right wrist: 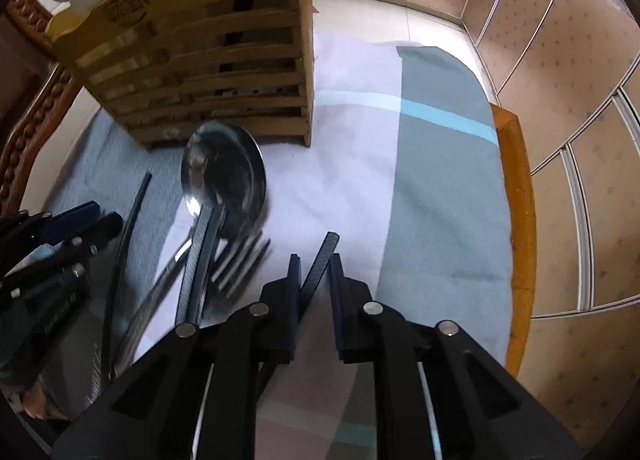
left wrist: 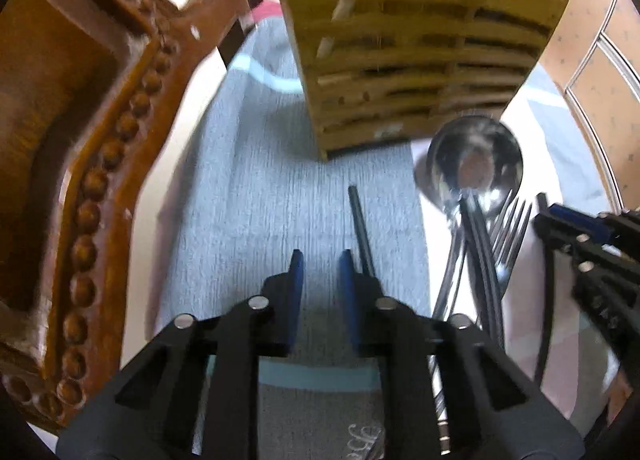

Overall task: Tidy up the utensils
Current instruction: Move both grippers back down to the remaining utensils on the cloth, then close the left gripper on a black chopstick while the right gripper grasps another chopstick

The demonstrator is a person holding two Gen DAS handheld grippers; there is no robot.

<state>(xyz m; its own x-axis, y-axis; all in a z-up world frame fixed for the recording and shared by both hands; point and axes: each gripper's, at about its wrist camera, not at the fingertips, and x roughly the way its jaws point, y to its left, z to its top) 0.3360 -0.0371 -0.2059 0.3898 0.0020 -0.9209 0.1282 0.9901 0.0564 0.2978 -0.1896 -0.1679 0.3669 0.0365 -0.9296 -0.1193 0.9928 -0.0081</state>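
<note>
A slatted wooden utensil holder point(left wrist: 420, 48) stands at the far end of the cloth; it also shows in the right wrist view point(right wrist: 200, 72). A steel ladle point(left wrist: 474, 160), a fork point(left wrist: 510, 228) and dark chopsticks lie in a pile before it, also seen from the right: ladle point(right wrist: 224, 176), fork point(right wrist: 240, 260). My left gripper point(left wrist: 320, 260) is open and empty over the grey cloth, a loose black chopstick point(left wrist: 360, 228) just right of it. My right gripper point(right wrist: 314, 264) is shut on a black chopstick point(right wrist: 320, 264), held above the cloth right of the pile.
A carved brown wooden chair back point(left wrist: 80, 140) rises on the left. The cloth point(right wrist: 440, 180) has grey, pale pink and light blue bands over an orange table edge point(right wrist: 516, 200). Beige panelled wall point(right wrist: 560, 60) stands to the right.
</note>
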